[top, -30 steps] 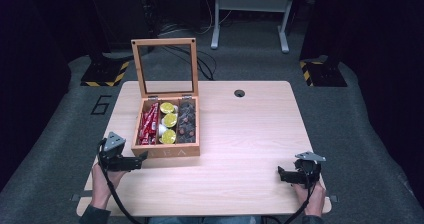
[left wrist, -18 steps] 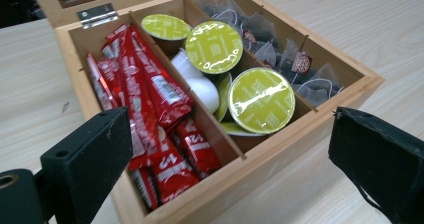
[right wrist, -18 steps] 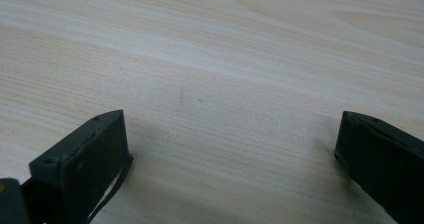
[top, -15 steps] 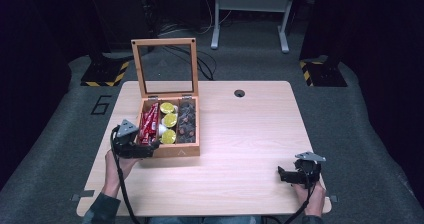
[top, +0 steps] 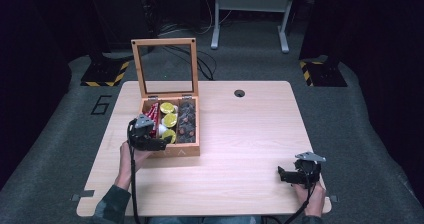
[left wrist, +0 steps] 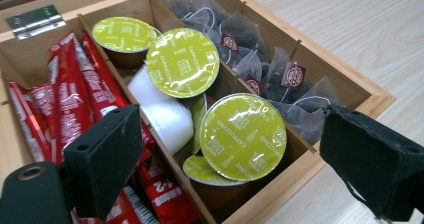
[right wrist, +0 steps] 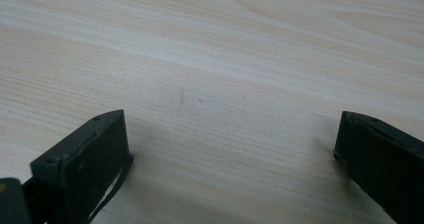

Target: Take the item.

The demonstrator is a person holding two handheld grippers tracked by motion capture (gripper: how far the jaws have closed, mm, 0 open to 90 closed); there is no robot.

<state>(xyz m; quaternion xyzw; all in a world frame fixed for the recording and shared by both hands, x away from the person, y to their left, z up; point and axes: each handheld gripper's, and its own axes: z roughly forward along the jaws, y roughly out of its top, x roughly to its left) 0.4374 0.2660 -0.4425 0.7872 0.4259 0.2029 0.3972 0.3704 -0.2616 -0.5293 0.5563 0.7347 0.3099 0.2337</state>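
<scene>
A wooden box (top: 175,151) stands on the left half of the table with its glass-paned lid (top: 165,66) upright. It holds red sachets (left wrist: 70,99) on the left, green-lidded capsules (left wrist: 243,136) in the middle and dark tea bags (left wrist: 270,79) on the right. My left gripper (top: 161,140) hovers over the box's front left corner. In the left gripper view its jaws (left wrist: 232,134) have just been closing and flank the nearest capsule, with their pads clear of it. My right gripper (top: 286,175) rests near the table's front right, open (right wrist: 230,129) over bare wood.
A round cable hole (top: 239,93) sits near the table's (top: 260,134) far edge. Grey carpet surrounds the table, with yellow-and-black striped bases (top: 105,74) at the back left and back right. A metal stand (top: 250,14) is behind.
The left gripper has travelled from the table's front left to the box and now hangs over its front compartments. The right gripper has stayed put.
</scene>
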